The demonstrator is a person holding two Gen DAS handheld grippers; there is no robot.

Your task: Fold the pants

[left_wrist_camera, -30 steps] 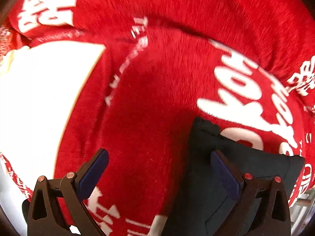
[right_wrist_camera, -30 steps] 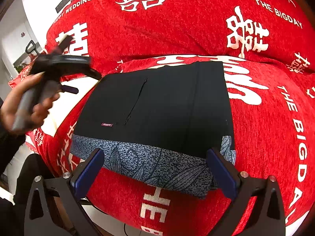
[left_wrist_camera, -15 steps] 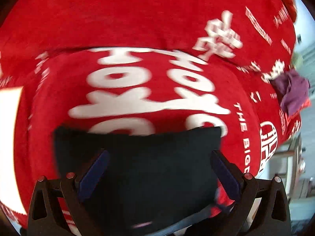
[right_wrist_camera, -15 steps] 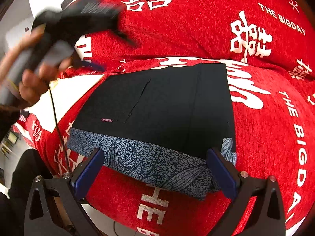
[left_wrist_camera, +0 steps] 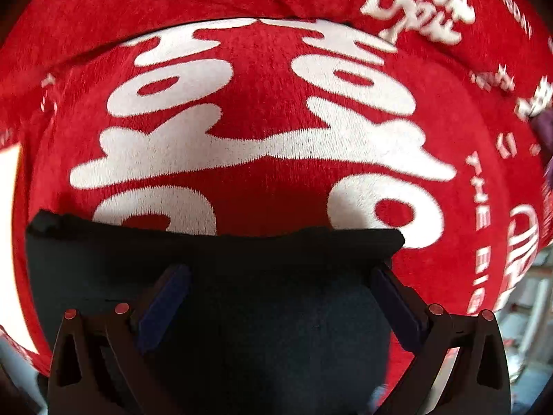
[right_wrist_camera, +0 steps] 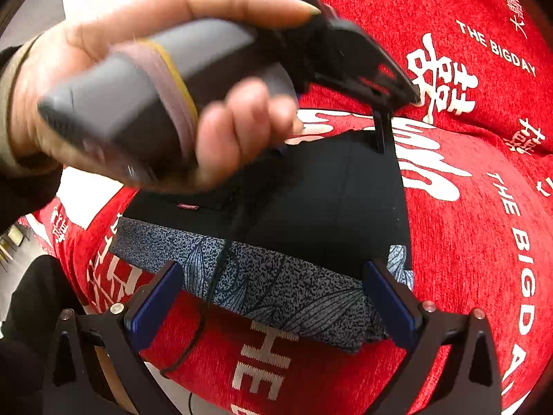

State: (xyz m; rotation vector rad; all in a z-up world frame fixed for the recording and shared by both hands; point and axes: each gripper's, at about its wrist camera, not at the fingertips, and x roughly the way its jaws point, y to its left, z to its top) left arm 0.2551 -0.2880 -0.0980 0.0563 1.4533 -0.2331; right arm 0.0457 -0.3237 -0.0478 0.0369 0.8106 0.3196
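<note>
Black folded pants (right_wrist_camera: 328, 200) lie on the red cloth, their blue-grey patterned waistband (right_wrist_camera: 276, 283) along the near edge. My right gripper (right_wrist_camera: 271, 268) is open, hovering just in front of that waistband with nothing between its fingers. A hand (right_wrist_camera: 214, 138) holds the left gripper's grey handle (right_wrist_camera: 155, 83) above the pants, and one black finger (right_wrist_camera: 380, 131) points down at their far right corner. In the left wrist view my left gripper (left_wrist_camera: 278, 271) is open over the pants (left_wrist_camera: 242, 259), near their far edge.
The red cloth (right_wrist_camera: 466, 242) with white characters and lettering covers a rounded, cushioned surface (left_wrist_camera: 262, 131). A thin black cable (right_wrist_camera: 221, 263) hangs from the left gripper across the waistband. A purple cloth (left_wrist_camera: 544, 128) lies at the far right. A dark sleeve (right_wrist_camera: 31, 190) enters from the left.
The hand swung the left gripper from the left side to above the pants' far edge; its view now faces across the pants. The right gripper has barely moved.
</note>
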